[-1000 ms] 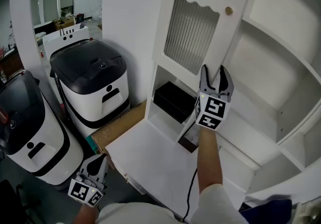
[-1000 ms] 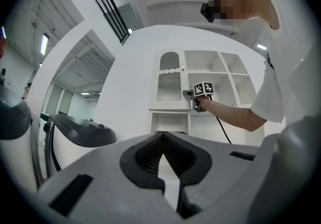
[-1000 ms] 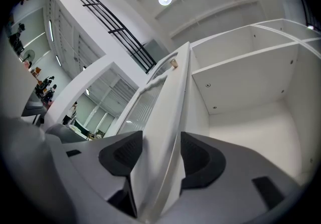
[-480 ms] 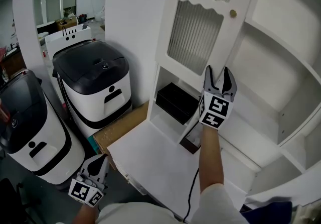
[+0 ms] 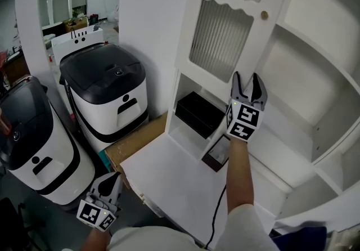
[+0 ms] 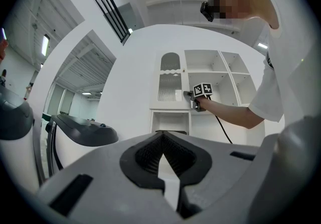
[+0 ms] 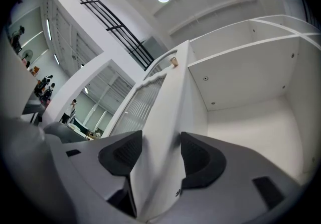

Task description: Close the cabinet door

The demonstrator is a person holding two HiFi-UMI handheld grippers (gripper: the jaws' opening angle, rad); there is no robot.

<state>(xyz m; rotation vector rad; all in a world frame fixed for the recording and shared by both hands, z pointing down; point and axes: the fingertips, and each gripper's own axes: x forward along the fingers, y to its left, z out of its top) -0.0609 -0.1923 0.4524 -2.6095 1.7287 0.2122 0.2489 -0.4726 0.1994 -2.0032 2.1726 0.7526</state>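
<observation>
The white cabinet door (image 5: 225,36), with ribbed glass and a small round knob (image 5: 264,15), stands part open from the cabinet. My right gripper (image 5: 248,78) is raised to the door's free edge below the knob. In the right gripper view both pads (image 7: 193,160) press on that edge (image 7: 160,112), so my right gripper (image 7: 158,155) is shut on the door. My left gripper (image 5: 107,185) hangs low at the bottom left, shut and empty, far from the cabinet. The left gripper view shows its closed jaws (image 6: 163,153) and the door (image 6: 169,80) in the distance.
Two white machines with black lids (image 5: 104,95) (image 5: 28,137) stand at the left beside a cardboard box (image 5: 135,143). A black box (image 5: 197,112) sits in the compartment under the door, above a white counter (image 5: 169,182). Bare white shelves (image 5: 315,75) fill the right.
The right gripper and the door edge in it have shifted slightly to the right in the head view. The left gripper has stayed where it was.
</observation>
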